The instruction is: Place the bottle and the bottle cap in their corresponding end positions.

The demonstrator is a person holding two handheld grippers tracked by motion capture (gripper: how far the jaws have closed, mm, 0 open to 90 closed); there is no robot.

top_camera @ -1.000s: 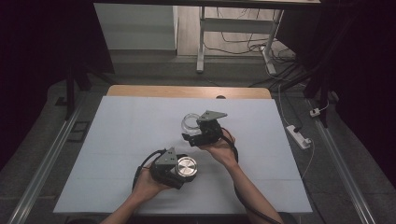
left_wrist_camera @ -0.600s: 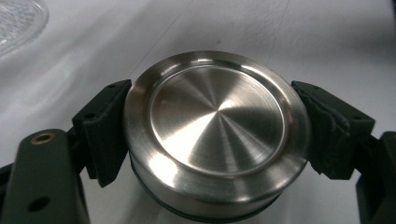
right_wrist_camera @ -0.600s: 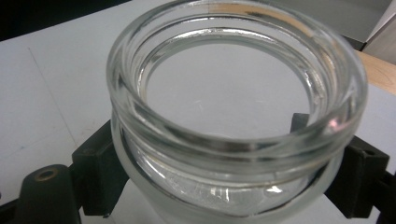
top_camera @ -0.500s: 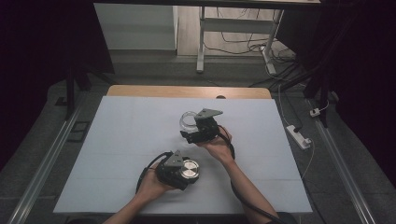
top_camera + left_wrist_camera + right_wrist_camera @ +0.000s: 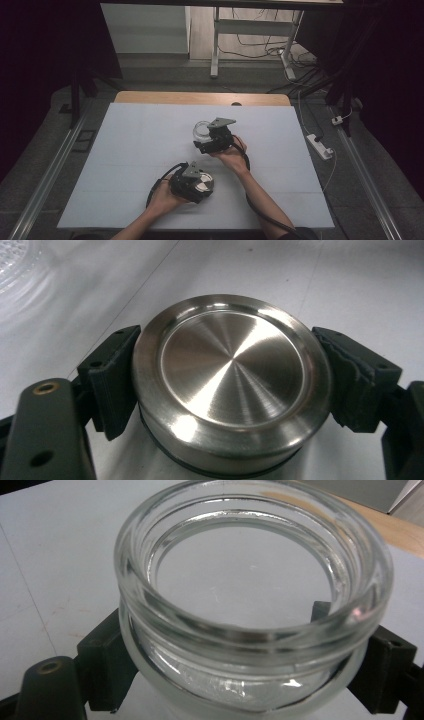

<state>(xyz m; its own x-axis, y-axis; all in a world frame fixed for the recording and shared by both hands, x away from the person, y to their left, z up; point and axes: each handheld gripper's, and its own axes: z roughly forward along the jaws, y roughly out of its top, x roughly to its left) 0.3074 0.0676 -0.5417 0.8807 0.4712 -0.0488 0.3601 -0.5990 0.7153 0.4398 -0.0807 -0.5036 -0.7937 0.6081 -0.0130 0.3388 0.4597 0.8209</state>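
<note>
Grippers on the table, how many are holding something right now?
2. The left gripper, near the table's front edge, is clamped on a steel lid. The right gripper, farther back toward the middle, is clamped on an open glass jar.

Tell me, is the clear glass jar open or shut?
Open. The clear glass jar has a bare mouth; the round steel lid sits apart in the left gripper.

No legible text or labels anywhere
</note>
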